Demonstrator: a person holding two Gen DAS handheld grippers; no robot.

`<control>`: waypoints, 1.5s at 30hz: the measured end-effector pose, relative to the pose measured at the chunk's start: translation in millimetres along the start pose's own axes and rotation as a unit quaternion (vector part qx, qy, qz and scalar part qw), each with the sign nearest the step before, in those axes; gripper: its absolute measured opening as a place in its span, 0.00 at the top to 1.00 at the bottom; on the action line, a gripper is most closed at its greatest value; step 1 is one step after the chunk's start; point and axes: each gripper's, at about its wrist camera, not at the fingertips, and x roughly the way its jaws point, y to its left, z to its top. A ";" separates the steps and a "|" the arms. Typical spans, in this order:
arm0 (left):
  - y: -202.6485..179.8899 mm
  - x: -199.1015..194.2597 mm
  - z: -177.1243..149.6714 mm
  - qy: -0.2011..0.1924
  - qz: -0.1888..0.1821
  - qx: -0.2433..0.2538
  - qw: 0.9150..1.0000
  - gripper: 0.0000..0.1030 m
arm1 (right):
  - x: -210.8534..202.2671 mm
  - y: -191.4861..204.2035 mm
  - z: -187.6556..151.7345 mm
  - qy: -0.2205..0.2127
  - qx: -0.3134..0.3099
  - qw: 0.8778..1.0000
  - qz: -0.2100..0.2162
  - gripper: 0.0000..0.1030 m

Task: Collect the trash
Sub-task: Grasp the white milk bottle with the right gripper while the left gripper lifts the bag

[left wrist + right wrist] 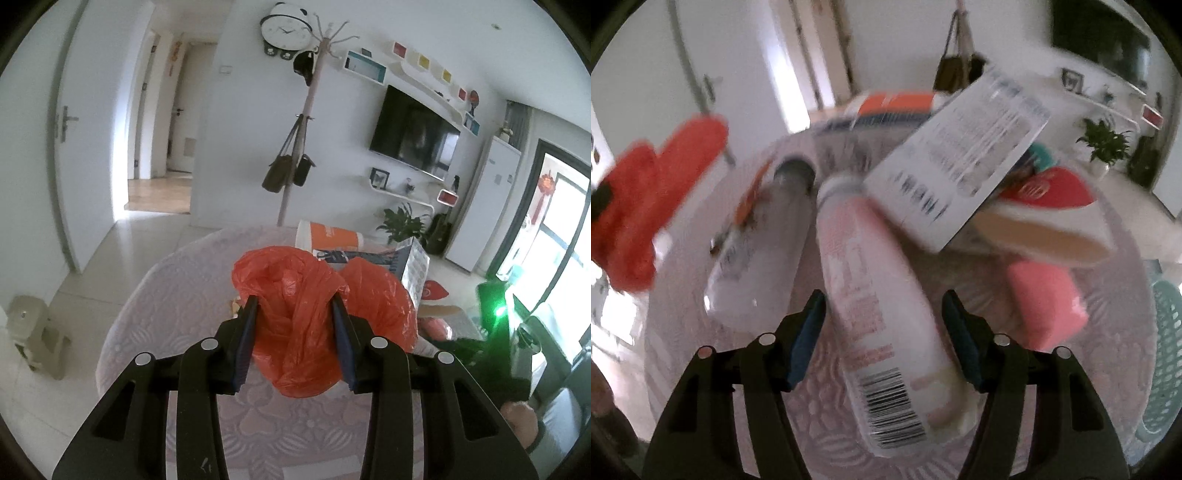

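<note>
Left tongs (pixel 295 301) pinch the orange bag (pixel 295 325); right tongs (pixel 882 299) gape.
The bag hangs above the surface (pixel 177 295). A pink bottle (pixel 882 306) lies between the right tongs, untouched, neck toward 12 o'clock.

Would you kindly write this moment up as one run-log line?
left tongs: shut on orange bag | right tongs: open, straddling pink bottle | stage: bottle not yet gripped
</note>
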 end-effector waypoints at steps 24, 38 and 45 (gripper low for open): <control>-64.6 -40.3 8.0 -0.045 -0.028 0.035 0.998 0.63 | -115.6 -18.1 -39.0 -0.085 0.015 0.995 0.058 0.57; -68.3 -34.8 -7.9 -0.024 -0.044 0.029 0.998 0.62 | -60.5 -16.2 -53.3 0.062 0.036 0.994 0.077 0.55; -67.1 -34.8 -7.7 -0.019 -0.044 0.026 0.999 0.62 | -43.9 -13.3 -48.2 0.081 0.039 0.992 0.087 0.57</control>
